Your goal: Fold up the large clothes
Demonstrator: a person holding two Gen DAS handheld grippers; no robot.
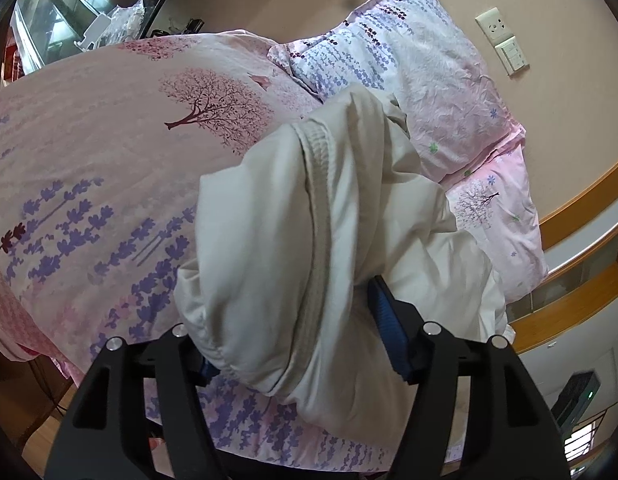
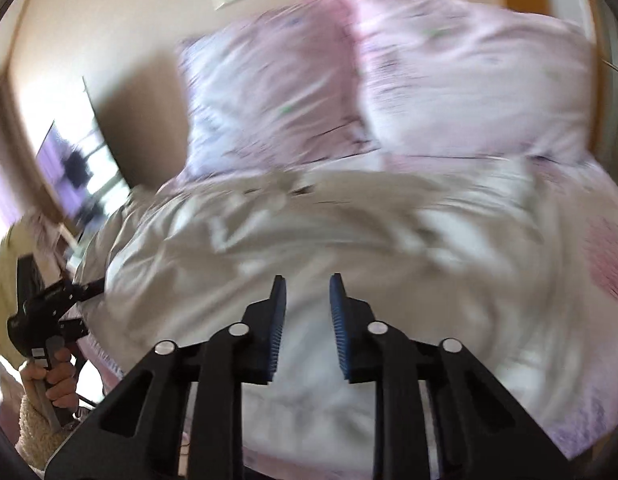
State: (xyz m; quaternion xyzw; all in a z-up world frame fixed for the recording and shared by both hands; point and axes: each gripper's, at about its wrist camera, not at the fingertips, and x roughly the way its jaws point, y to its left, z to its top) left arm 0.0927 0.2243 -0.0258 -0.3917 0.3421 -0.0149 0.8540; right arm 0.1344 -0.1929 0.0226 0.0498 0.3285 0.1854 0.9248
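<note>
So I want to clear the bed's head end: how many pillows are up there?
2. One pillow lies at the left by the wall; the other pillow is beside it on the right. More could be hidden under the duvet.

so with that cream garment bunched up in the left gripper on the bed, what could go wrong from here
1. The cream fabric garment sits bunched between the left gripper's wide-set blue pads; if they aren't pressing, it may slip.
2. The right gripper holds nothing above the cloth, and its view is motion-blurred, so a grab could miss an edge.
3. The pink floral bedcover lies underneath; pinching it too is possible.
</note>
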